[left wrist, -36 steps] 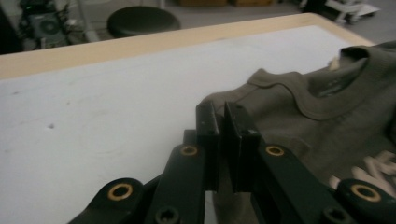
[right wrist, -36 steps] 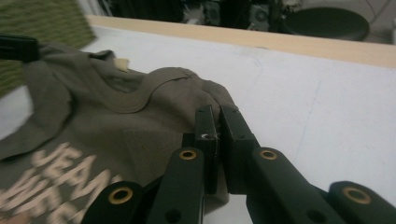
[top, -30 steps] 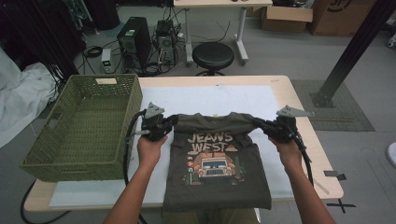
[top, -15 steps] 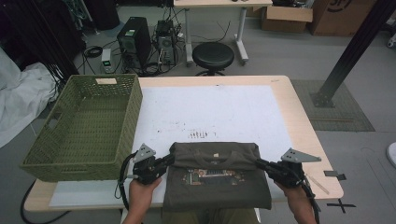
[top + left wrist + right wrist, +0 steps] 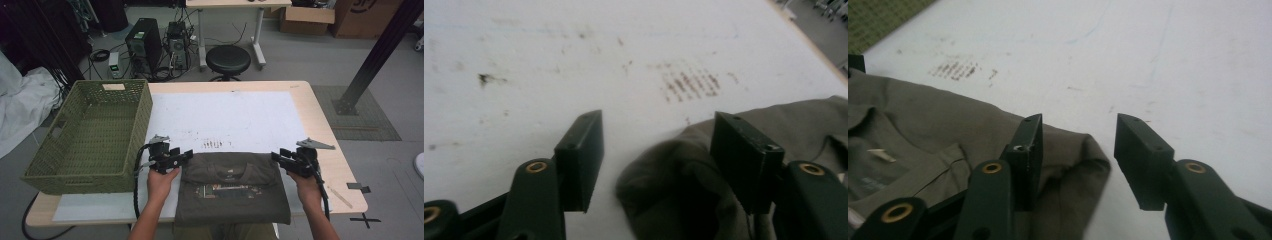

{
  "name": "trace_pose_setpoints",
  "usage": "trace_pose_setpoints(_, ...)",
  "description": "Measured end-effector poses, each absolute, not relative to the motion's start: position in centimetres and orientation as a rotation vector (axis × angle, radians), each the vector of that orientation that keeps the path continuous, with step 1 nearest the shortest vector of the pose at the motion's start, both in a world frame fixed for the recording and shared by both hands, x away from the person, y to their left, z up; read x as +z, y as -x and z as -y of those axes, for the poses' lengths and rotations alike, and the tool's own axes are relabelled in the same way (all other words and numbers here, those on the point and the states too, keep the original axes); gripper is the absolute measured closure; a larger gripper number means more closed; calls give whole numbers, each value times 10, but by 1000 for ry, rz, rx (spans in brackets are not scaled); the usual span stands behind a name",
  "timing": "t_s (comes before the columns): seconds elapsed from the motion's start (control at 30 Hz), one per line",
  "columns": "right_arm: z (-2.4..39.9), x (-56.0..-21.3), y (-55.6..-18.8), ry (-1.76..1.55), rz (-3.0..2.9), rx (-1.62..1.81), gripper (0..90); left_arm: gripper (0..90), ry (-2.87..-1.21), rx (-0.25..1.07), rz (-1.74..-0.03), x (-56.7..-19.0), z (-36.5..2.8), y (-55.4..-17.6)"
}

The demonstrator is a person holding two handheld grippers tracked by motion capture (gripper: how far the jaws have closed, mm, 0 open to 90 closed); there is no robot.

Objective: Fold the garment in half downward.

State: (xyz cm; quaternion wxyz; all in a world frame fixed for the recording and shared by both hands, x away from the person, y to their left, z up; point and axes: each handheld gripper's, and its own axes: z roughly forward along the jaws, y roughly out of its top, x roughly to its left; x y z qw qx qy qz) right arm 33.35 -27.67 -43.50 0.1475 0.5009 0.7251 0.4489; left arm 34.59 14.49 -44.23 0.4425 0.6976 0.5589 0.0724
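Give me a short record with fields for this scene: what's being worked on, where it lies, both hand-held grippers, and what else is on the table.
item: olive T-shirt, folded
place: near table edge, on white mat
left hand-held gripper: open, jaws just opened, shirt corner between them, unpressed
right hand-held gripper: open, jaws just opened, shirt corner by one jaw
nearby: green woven basket, left of shirt

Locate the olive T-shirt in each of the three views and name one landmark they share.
High view: the T-shirt lies at the table's near edge, between both tongs.
Left gripper view: its bunched corner sits lower right.
Right gripper view: it fills the lower left.
Shared landmark: the dark smudge marks on the white mat.
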Motion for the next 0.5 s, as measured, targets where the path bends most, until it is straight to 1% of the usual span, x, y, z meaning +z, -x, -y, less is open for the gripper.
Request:
trace_pose_setpoints(0.03, 271, -438, -338, -1442, -2111, 1256, 520, 457, -1747, 162, -1401, -445, -144, -348)
trace_pose_setpoints(0.07, 267, -442, -342, -1458, -2132, 1219, 524, 543, -1763, 139, -1405, -448, -143, -349)
trace_pose_setpoints(0.1, 265, -445, -345, -1473, -2148, 1182, 537, 602, -1769, 155, -1395, -448, -143, -348)
trace_pose_setpoints(0.13, 263, -448, -346, -1466, -2140, 1175, 594, 673, -1775, 126, -1383, -449, -143, -348)
trace_pose_setpoints(0.17, 263, -448, -345, -1468, -2130, 1167, 729, 743, -1781, 129, -1376, -449, -143, -348)
trace_pose_setpoints(0.2, 264, -448, -345, -1482, -2139, 1174, 768, 783, -1782, 129, -1367, -448, -142, -348)
trace_pose_setpoints(0.23, 263, -447, -345, -1467, -2145, 1163, 801, 792, -1779, 125, -1369, -448, -143, -348)
trace_pose_setpoints(0.3, 262, -445, -345, -1444, -2155, 1155, 830, 806, -1761, 135, -1373, -448, -145, -350)
trace_pose_setpoints(0.4, 261, -441, -353, -1417, -2120, 1191, 839, 810, -1677, 143, -1416, -448, -151, -358)
trace_pose_setpoints(0.5, 256, -435, -373, -1416, -2098, 1224, 842, 809, -1672, 175, -1429, -443, -154, -375)
